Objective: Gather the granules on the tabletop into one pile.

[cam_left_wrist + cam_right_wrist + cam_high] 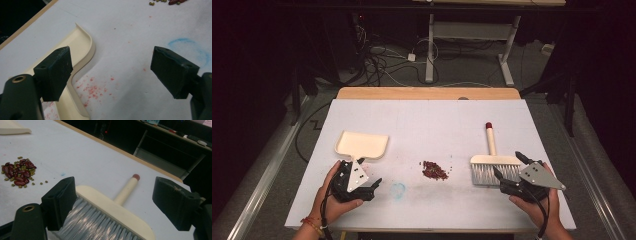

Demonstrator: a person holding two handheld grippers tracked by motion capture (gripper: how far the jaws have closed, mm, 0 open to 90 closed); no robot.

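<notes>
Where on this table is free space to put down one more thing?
The far half, beyond the dustpan and brush, is bare. So is the strip between dustpan and beans. The near edge is crowded by the left gripper and right gripper.

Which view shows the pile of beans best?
The right gripper view: the pile of beans is close enough to tell red from small green ones. The high view gives a small dark patch; the left gripper view clips it at the top edge.
</notes>
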